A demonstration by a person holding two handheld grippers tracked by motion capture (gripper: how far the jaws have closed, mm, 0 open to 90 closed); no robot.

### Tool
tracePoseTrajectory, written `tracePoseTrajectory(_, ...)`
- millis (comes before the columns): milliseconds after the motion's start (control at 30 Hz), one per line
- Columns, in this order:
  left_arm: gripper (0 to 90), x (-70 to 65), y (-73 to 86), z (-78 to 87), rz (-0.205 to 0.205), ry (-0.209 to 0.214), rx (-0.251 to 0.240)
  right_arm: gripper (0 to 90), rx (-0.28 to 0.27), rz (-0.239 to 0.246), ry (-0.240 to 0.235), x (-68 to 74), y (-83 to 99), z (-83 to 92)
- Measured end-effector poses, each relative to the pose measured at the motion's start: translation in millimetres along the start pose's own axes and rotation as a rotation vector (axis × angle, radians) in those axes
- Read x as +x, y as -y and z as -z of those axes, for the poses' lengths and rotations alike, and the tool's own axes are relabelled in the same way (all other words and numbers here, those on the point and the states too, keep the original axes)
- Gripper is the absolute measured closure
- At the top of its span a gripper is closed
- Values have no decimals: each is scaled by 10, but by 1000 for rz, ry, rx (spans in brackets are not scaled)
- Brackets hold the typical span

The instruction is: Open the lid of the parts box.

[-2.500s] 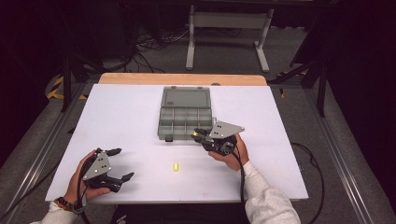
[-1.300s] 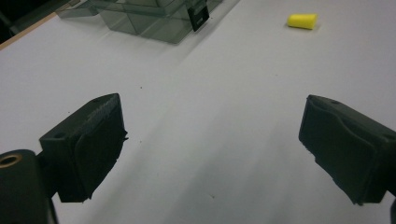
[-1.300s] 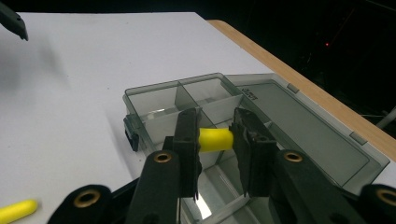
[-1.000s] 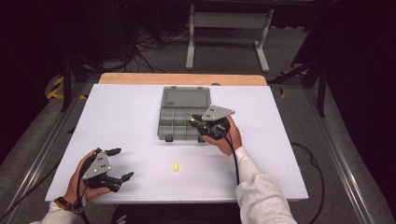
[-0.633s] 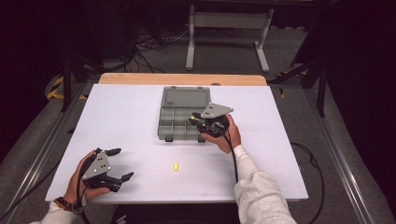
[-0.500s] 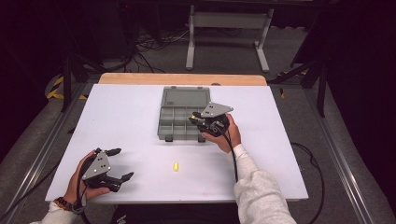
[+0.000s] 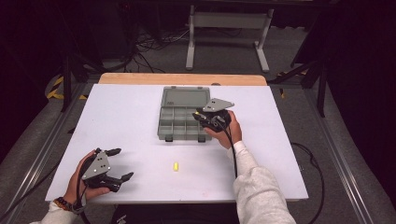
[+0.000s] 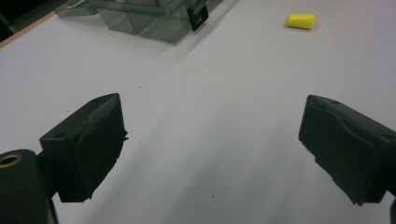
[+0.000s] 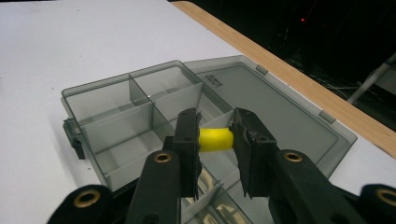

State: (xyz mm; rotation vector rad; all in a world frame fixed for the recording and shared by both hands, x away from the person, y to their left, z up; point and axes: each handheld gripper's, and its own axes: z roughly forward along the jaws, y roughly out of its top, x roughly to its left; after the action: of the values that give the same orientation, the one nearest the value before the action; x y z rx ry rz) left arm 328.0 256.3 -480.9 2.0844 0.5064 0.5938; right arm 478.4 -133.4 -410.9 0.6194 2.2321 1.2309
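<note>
Moved since the earliest frame: right gripper (image 7: 201, 116), carried toward 11 o'clock over the compartment box (image 7: 169, 126), jaws pinching a yellow earplug (image 9: 215, 139). Unplaced: second earplug (image 7: 175, 166) at the box's 6 o'clock; left gripper (image 7: 118, 163) jaws spread, empty.

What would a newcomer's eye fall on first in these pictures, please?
Probably the yellow earplug pinched between the jaws of the right gripper, held over the open grey compartment box at mid-table. Next, a second yellow earplug lying loose on the white table, nearer the person, with the left gripper resting open at the front left.
</note>
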Motion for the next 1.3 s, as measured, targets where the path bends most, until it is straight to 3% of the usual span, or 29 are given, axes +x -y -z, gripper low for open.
tracePoseTrajectory(833,82,-1,0,-1,-3,2,4,719,37,-42,53,-160,89,-74)
tracePoseTrajectory(1167,83,2,4,4,0,4,-1,713,103,-110,105,-317,240,-211)
tracePoseTrajectory(1300,83,2,3,5,-1,3,-1,710,116,-116,109,-327,262,-235)
